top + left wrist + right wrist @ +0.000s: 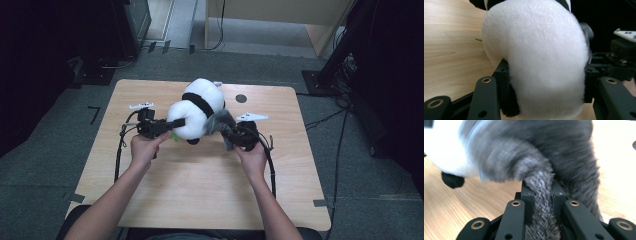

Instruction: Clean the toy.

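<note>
A black-and-white plush panda (197,107) lies on the wooden table (200,190) near its middle. My left gripper (176,123) comes in from the left and is shut on the panda's white body (536,62), which bulges between the jaws. A grey fuzzy cloth (217,122) lies against the panda's right side. My right gripper (227,135) is shut on a fold of that grey cloth (541,202); the rest of it drapes over the panda and looks blurred. A small green bit (173,136) pokes out under the panda.
A round hole (241,98) sits in the tabletop behind the panda. Cables (272,165) trail from both grippers along the person's forearms. Beyond the table are a dark cabinet (132,22) on the left and black stand legs (330,65) on the right.
</note>
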The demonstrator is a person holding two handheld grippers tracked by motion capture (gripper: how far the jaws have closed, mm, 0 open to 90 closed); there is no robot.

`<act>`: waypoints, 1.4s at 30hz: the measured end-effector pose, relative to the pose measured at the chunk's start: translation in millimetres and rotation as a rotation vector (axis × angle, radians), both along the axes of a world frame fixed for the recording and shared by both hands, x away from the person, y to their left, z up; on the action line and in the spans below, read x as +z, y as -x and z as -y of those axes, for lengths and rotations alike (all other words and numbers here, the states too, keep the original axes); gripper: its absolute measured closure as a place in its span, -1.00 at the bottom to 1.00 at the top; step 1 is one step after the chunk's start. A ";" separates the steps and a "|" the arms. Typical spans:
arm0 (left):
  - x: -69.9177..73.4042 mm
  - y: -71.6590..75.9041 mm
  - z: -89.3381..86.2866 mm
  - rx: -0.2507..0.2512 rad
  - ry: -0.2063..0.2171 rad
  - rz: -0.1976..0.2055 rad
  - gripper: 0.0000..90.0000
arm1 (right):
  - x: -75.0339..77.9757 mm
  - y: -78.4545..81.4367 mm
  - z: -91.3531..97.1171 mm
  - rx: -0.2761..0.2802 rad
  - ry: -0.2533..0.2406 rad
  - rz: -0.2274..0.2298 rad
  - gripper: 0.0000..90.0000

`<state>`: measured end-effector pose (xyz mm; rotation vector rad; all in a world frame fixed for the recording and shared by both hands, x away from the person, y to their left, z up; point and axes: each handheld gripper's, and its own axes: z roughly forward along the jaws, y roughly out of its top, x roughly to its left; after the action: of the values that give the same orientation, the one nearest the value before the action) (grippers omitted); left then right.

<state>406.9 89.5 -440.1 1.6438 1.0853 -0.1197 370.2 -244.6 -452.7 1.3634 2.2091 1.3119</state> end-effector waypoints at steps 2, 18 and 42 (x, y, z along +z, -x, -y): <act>-0.8 -1.0 -1.6 0.003 -0.001 -0.002 -0.02 | 5.6 0.2 4.4 -0.006 0.000 0.000 0.74; 1.0 -10.7 -23.7 0.044 0.000 0.032 -0.02 | 26.1 3.9 38.4 -0.068 0.000 0.028 0.73; -5.6 -29.0 -76.2 0.146 -0.069 0.029 -0.04 | 11.4 3.7 98.9 -0.179 0.012 -0.044 0.71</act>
<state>435.9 165.8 -445.6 1.6170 1.1946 0.0368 366.5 -343.5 -441.3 1.5588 2.0626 1.2149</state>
